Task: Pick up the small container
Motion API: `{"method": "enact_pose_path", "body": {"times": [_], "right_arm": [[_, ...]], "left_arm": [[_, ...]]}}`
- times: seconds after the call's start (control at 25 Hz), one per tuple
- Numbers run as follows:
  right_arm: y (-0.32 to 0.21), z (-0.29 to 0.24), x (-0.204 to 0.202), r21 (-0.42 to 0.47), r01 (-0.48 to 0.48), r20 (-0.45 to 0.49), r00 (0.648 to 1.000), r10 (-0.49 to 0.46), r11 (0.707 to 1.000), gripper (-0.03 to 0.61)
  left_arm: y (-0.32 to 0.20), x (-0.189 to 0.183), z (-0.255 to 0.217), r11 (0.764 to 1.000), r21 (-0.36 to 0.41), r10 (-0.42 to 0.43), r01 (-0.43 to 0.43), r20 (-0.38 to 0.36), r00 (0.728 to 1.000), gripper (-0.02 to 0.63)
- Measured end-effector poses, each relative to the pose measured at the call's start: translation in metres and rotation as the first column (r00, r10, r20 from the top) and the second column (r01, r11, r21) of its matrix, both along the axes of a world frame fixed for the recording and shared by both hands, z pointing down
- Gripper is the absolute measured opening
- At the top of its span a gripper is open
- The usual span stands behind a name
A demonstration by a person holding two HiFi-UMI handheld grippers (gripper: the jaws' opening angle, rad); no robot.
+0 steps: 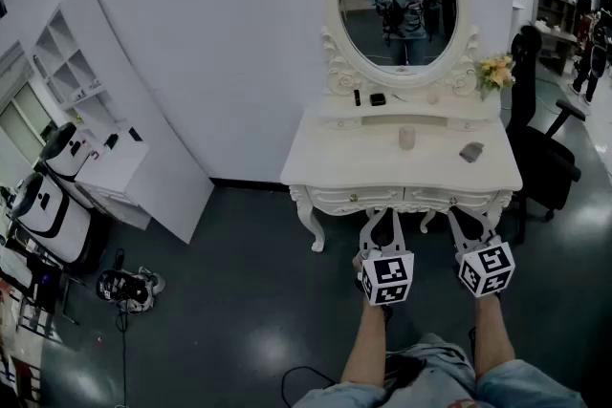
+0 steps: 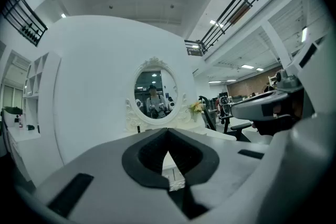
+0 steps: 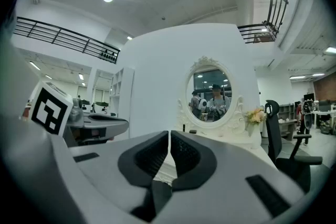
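Note:
The small container [image 1: 407, 138], a pale cylinder, stands upright on the white dressing table [image 1: 344, 169], near the middle of its top. Both grippers hang over the dark floor in front of the table, short of its front edge. My left gripper [image 1: 382, 215] points at the table's front, and its jaws meet at the tips with nothing between them [image 2: 168, 130]. My right gripper [image 1: 458, 216] is beside it, also shut and empty [image 3: 169, 134]. Neither gripper view shows the container; the jaws hide the tabletop.
A grey object [image 1: 471, 152] lies on the table's right side. Small black items [image 1: 378, 98] sit on the shelf under the oval mirror [image 1: 400, 5], with flowers [image 1: 495, 70] beside them. A black office chair [image 1: 537, 143] stands right of the table. White shelving [image 1: 96, 110] and bags [image 1: 48, 205] are at left.

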State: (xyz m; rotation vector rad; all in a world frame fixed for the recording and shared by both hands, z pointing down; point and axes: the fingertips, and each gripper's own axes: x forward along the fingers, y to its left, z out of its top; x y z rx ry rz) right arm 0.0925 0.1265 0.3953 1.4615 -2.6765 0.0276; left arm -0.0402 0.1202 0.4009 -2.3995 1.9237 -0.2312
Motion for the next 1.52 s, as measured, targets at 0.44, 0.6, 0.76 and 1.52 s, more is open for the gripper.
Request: {"method": "enact_pose_path", "body": {"times": [0.44, 0.6, 0.76, 1.52], "right_arm": [[-0.017, 0.004, -0.011, -0.045, -0.007, -0.009, 1.0, 0.007, 0.999, 0.037], [-0.019, 0.008, -0.01, -0.063, -0.009, -0.005, 1.0, 0.008, 0.998, 0.037], [-0.018, 0.009, -0.004, -0.069, -0.018, -0.02, 1.0, 0.017, 0.997, 0.037], [-0.097, 0.045, -0.027, -0.141, 0.072, 0.044, 0.997, -0.067, 0.987, 0.037]], "left_arm": [[-0.015, -0.018, 0.003, 0.999, -0.039, 0.002, -0.005, -0.064, 0.998, 0.02], [-0.016, -0.021, 0.011, 0.998, -0.056, 0.009, -0.015, -0.1, 0.995, 0.02], [-0.019, -0.024, 0.016, 0.998, -0.068, 0.005, -0.014, -0.138, 0.99, 0.019], [-0.076, -0.035, 0.043, 0.991, -0.135, -0.041, 0.022, -0.138, 0.99, 0.02]]}}
